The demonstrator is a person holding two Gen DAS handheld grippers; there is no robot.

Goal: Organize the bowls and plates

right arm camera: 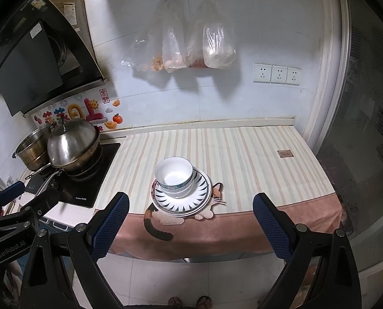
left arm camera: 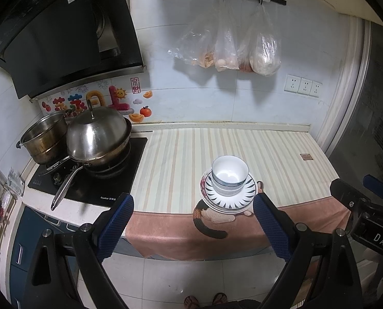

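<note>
With both tools held back off counter edge, nothing gripped — left gripper spread wide, right gripper same. Bowls nested on plates, centre of frame, near cloth's front edge — one stack, looks tidied, easy reach.

Both views taken from above the floor in front of the counter, facing the back wall and tilted slightly down. Left wrist view set further left, so the stack of plates and bowls sits right of centre and the stove looms larger. Right wrist view set further right (stack near centre). Shared: striped mat, hanging bags, sockets. Neither close to the dishes.
</note>
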